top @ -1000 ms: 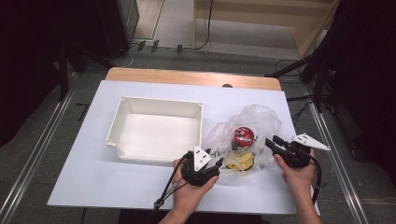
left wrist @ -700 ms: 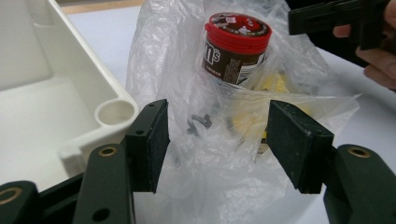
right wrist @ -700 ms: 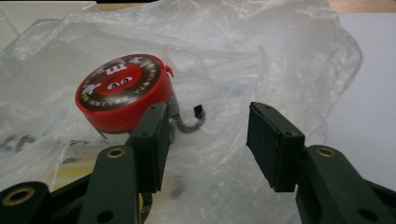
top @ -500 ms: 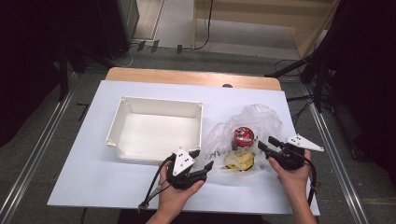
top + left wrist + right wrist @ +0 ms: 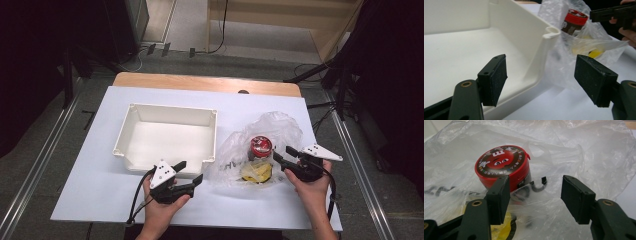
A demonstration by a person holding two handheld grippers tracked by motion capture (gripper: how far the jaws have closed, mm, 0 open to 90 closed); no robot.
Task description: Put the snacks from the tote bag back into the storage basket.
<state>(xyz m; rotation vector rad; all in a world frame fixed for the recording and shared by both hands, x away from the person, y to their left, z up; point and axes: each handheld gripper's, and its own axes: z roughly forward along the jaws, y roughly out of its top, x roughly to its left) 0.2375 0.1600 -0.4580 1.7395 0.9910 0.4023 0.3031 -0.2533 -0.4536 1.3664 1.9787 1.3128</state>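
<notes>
High view: white tabletop (image 5: 90,190) carrying a white tray (image 5: 170,137) left of centre and a clear plastic bag (image 5: 280,127) toward the right edge; inside the bag, a red-lidded candy tub (image 5: 261,146) w/ a yellow packet (image 5: 256,171) just in front of it. Left gripper (image 5: 189,176) sits near the front edge, just off the tray's front right corner, jaws apart w/ nothing between them, having just been opening. Right gripper (image 5: 279,155) is at the bag's right side, tips close to the tub, jaws likewise apart and just been opening. Left gripper view: left gripper (image 5: 541,67) w/ pads wide, tray corner (image 5: 550,32) framed between them but untouched; bag (image 5: 559,67), tub (image 5: 574,21) and packet (image 5: 596,53) beyond, other gripper at top right. Right gripper view: right gripper (image 5: 535,193) w/ pads spread over crumpled bag film (image 5: 584,152); tub (image 5: 502,166) lies behind the left pad, under the film; contact w/ film cannot be told. Packet (image 5: 504,230) shows at the bottom.
</notes>
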